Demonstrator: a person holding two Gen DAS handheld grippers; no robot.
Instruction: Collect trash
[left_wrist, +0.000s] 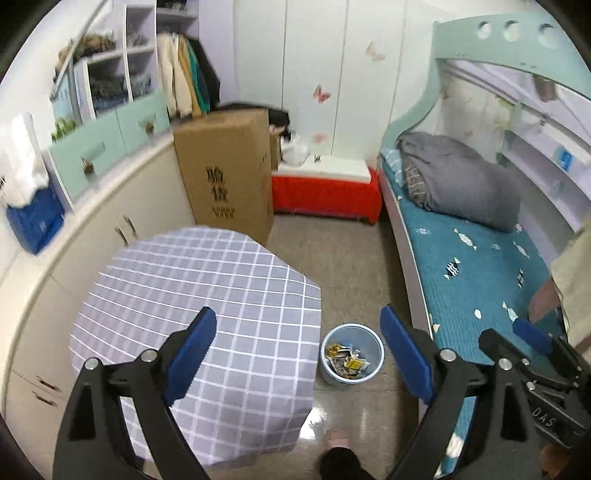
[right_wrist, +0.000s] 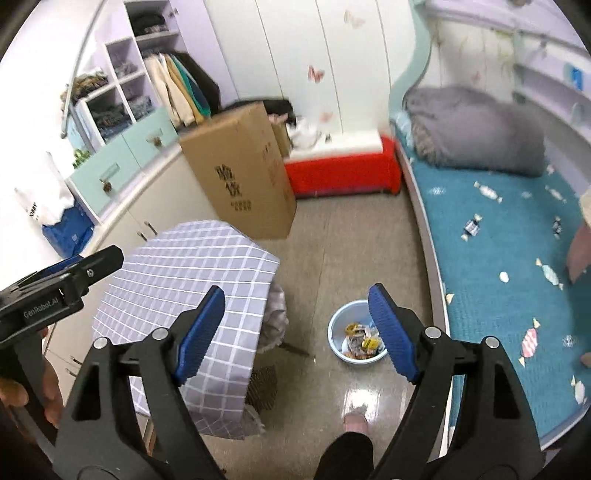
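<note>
A light blue bin (left_wrist: 351, 354) stands on the floor between the table and the bed, with several crumpled wrappers (left_wrist: 345, 360) inside. The right wrist view shows the same bin (right_wrist: 357, 339) and wrappers (right_wrist: 364, 341) far below. My left gripper (left_wrist: 299, 325) is open and empty, high above the table edge and the bin. My right gripper (right_wrist: 297, 302) is open too, with nothing between its blue pads (right_wrist: 201, 332). The right gripper's body also shows at the right edge of the left wrist view. The left gripper's body (right_wrist: 55, 284) sits at the left of the right wrist view.
A small table under a grey checked cloth (left_wrist: 199, 310) stands left of the bin. A bed with a teal cover (left_wrist: 480, 280) runs along the right. A tall cardboard box (left_wrist: 229, 173) and a red box (left_wrist: 325, 192) stand at the back. The person's foot (right_wrist: 355, 421) rests on the floor below.
</note>
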